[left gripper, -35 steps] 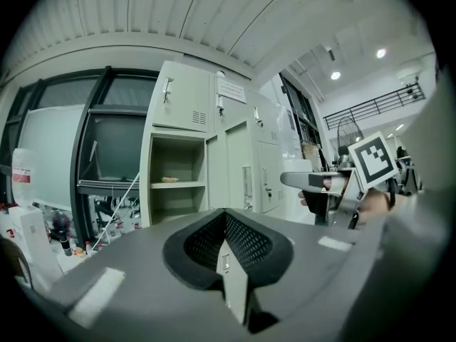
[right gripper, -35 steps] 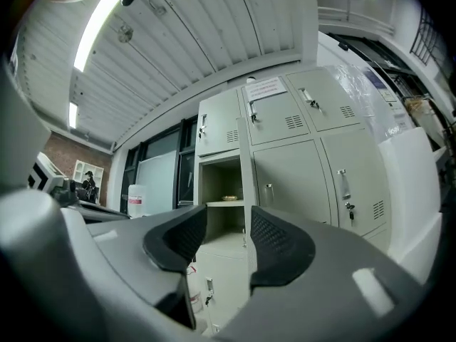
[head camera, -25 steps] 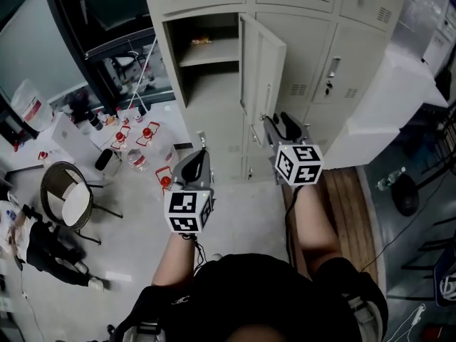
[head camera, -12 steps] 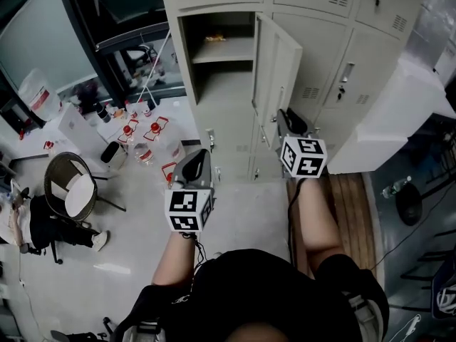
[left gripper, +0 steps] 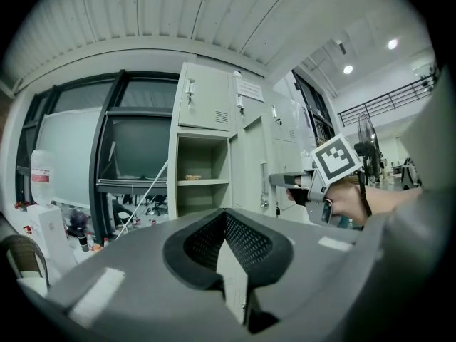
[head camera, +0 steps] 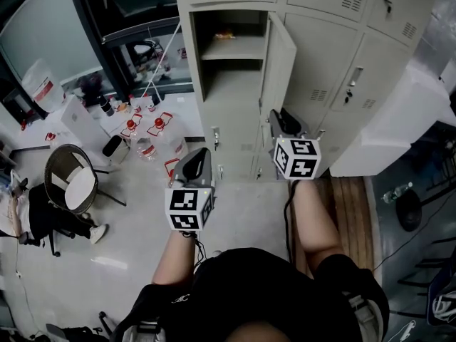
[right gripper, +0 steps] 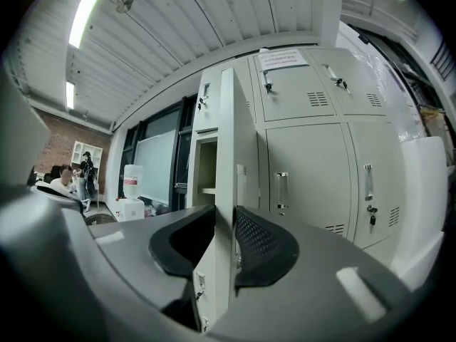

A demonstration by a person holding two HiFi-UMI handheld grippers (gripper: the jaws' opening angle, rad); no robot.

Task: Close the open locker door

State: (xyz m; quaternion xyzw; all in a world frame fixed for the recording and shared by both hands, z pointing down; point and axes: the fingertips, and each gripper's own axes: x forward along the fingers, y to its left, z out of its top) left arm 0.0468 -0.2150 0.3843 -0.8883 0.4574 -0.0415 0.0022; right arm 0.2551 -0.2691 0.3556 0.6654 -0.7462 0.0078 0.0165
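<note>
The open locker door [head camera: 280,55] is pale grey and stands out from its compartment [head camera: 229,77], hinged on the right. My right gripper [head camera: 275,117] is level at the door's free edge. In the right gripper view the door [right gripper: 226,141] runs edge-on between the black pads [right gripper: 265,244]; the jaws have just been closing and now grip that edge, with my right gripper [right gripper: 224,216] shut on it. My left gripper [head camera: 202,152] hangs lower and to the left, away from the lockers, its tips together and holding nothing. In its own view the left gripper [left gripper: 226,218] faces the open compartment [left gripper: 202,184].
A bank of shut lockers [head camera: 335,55] flanks the door. A white cabinet [head camera: 399,112] stands at the right, by a wooden floor strip [head camera: 345,205]. On the floor at left are a chair [head camera: 68,187], bottles [head camera: 146,148] and a water jug [head camera: 43,84]. People [right gripper: 75,180] are far left.
The right gripper's jaws have narrowed onto the door's edge and it has shifted left with the door. The lockers have slid right in the head view. The left gripper looks unchanged.
</note>
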